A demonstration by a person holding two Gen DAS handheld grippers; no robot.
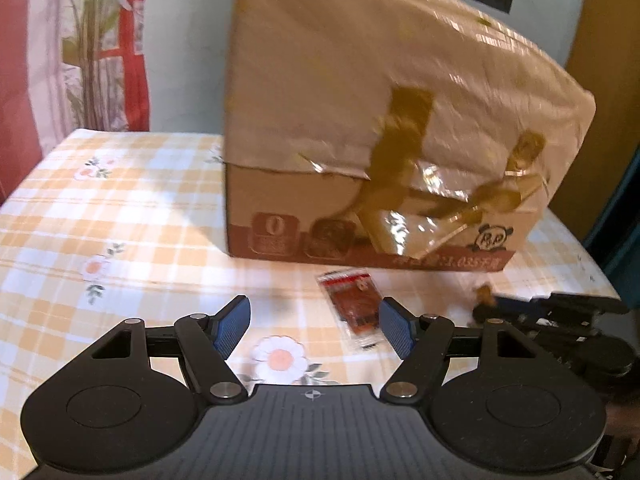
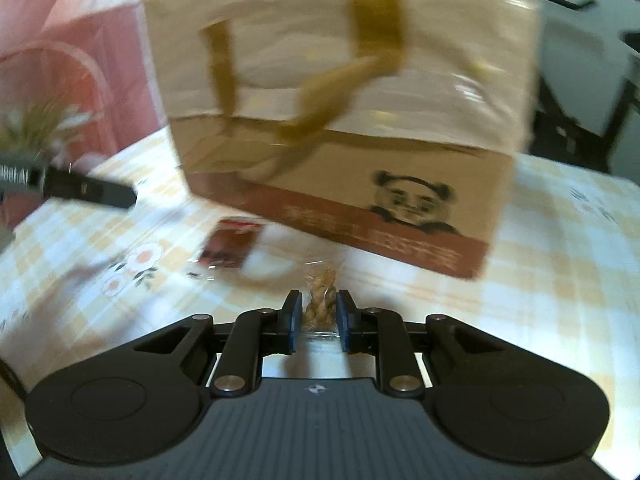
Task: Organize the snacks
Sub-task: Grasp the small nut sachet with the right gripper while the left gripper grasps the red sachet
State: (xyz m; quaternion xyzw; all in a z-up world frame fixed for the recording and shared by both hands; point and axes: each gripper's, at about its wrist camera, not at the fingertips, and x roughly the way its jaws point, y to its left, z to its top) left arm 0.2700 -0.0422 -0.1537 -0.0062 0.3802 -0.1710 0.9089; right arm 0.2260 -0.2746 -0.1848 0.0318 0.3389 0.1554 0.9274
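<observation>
Twisted snack (image 2: 320,300): small clear wrapper holding a braided, brittle-looking pastry, low centre of the right wrist view; probably light and crushable, best pinched gently across its middle.
Right gripper (image 2: 317,322): jaws closed on that twisted snack.
Red packet (image 1: 352,306): flat, crinkly, likely slippery film, lying on the counter (image 1: 120,208) below the cardboard box (image 1: 360,120); take it by an edge.
Left gripper (image 1: 314,326): jaws apart, empty, the packet just beyond them.

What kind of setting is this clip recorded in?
Probably a home dining or living room: a table under a checked, flowered tablecloth, a taped cardboard box with loose snack packets in front of it, and a houseplant by the wall.
</observation>
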